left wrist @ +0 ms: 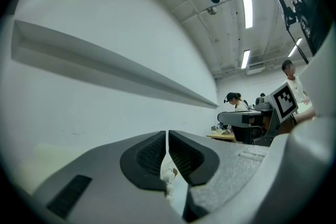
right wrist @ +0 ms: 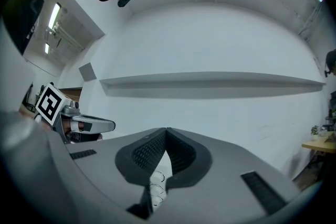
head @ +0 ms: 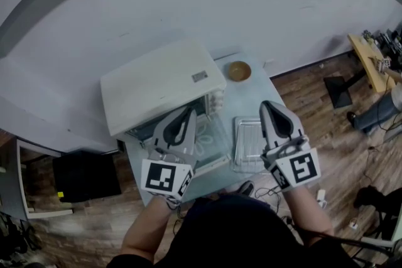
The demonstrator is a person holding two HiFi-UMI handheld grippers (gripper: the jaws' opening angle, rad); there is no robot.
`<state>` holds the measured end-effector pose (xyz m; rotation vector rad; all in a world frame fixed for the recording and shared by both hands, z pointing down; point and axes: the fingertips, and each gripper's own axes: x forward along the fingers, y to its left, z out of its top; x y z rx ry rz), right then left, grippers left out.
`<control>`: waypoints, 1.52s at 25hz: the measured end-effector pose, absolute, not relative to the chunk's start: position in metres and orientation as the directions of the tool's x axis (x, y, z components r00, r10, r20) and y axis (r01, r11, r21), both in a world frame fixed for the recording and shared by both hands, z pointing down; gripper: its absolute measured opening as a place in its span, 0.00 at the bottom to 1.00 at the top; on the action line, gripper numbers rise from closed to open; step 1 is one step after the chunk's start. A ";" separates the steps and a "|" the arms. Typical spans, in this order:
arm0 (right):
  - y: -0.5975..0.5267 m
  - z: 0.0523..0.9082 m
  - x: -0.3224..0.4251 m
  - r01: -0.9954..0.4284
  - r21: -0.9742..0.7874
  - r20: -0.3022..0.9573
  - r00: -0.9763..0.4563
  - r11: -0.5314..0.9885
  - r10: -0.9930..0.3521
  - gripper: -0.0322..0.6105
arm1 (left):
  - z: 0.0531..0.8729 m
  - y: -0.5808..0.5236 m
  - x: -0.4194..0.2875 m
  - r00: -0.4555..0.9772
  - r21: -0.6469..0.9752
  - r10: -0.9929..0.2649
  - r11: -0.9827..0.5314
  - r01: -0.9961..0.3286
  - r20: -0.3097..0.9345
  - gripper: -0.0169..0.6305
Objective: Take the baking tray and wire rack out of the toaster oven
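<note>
In the head view the white toaster oven (head: 163, 81) stands on a pale table (head: 251, 94) with its glass door (head: 212, 142) folded down toward me. To the door's right a shiny rectangular wire rack or tray (head: 248, 144) lies flat on the table; I cannot tell which it is. My left gripper (head: 190, 110) hovers over the open door at the oven mouth, jaws shut and holding nothing. My right gripper (head: 267, 103) hovers over the far end of the rack, also shut and holding nothing. Both gripper views face the pale wall, with the left gripper (left wrist: 167, 136) and the right gripper (right wrist: 166, 131) closed.
A small wooden bowl (head: 239, 71) sits on the table behind and to the right of the oven. A black box (head: 85, 176) stands on the wooden floor at the left. A person (left wrist: 234, 102) works at a bench in the distance.
</note>
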<state>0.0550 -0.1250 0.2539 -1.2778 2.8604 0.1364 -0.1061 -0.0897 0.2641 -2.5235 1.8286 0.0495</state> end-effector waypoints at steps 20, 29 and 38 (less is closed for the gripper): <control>-0.131 0.258 0.072 -0.748 0.033 -0.039 -0.664 0.663 -0.747 0.06 | 0.276 -0.091 -0.085 0.316 0.001 -0.949 -0.316 -0.949 -0.003 0.05; -0.121 0.261 0.074 -0.731 0.054 -0.045 -0.682 0.680 -0.730 0.05 | 0.283 -0.086 -0.080 0.326 0.009 -0.945 -0.326 -0.945 0.026 0.05; -0.116 0.260 0.078 -0.733 0.069 -0.046 -0.680 0.677 -0.731 0.05 | 0.282 -0.084 -0.076 0.335 0.008 -0.942 -0.335 -0.942 0.011 0.05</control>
